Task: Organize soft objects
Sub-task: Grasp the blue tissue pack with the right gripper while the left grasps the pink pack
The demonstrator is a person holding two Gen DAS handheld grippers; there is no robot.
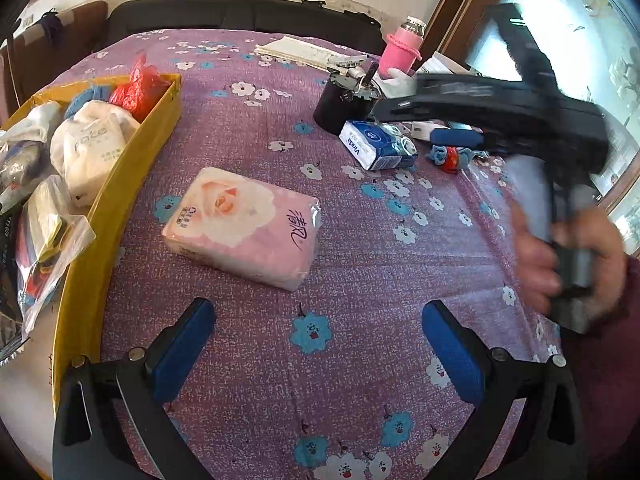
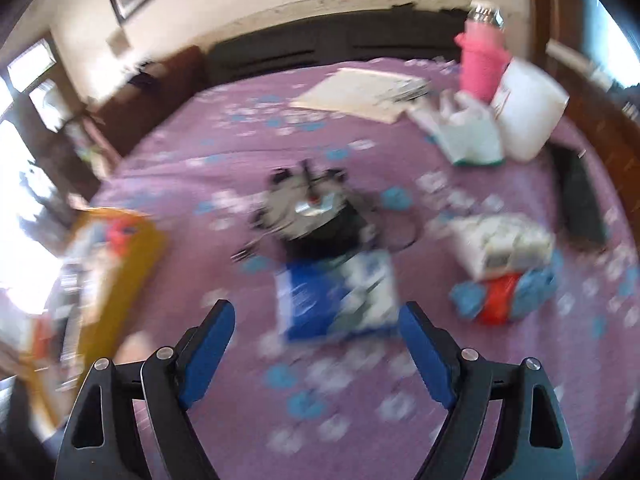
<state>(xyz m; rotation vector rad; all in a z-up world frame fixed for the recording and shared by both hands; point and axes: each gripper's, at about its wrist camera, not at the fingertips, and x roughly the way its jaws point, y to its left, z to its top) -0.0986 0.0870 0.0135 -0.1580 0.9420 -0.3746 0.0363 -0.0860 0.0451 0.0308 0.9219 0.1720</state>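
Right gripper [image 2: 316,320] view blurred, blue tissue pack [image 2: 338,296] smeared

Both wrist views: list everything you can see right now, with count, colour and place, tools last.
Pink tissue pack: one, pink and white, on the bedspread ahead of the left tool.
Blue tissue pack: one, blue and white, farther back, beside the black container.
Yellow box: one, at left, holding white packs and a red bag.
Black container: one, mid-bed.
Pink bottle: one, far right.
White tub: one, beside the bottle.
Bedspread: purple, floral.
Left tool: open, empty.
Right tool: open, empty, near the blue pack.
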